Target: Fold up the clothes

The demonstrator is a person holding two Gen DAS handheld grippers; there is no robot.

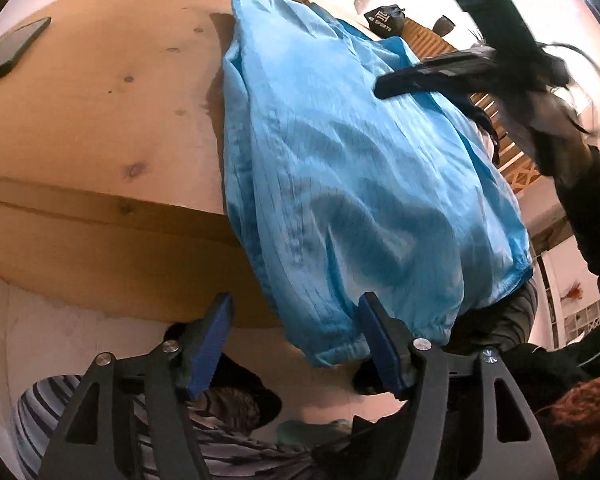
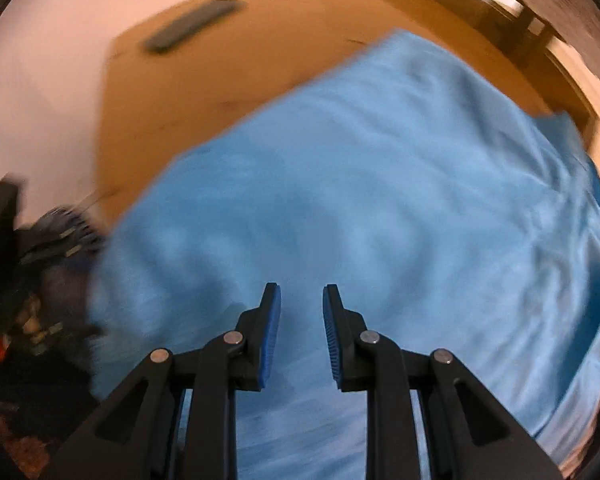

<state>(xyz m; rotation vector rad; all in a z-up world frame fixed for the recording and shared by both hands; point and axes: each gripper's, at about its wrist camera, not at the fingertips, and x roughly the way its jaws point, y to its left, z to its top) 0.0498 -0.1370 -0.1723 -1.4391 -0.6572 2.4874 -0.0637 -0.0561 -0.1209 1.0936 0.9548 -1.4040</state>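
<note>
My left gripper (image 1: 296, 344) has its jaws wide apart, and my right gripper (image 2: 301, 332) has a small gap, holding nothing. The blue garment (image 1: 340, 168) lies on the wooden table (image 1: 100, 120), its hem hanging over the edge. I should grab the hem corners evenly

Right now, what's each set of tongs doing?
Left tongs: open, holding nothing, at the garment hem.
Right tongs: open, empty, over the garment.
</note>
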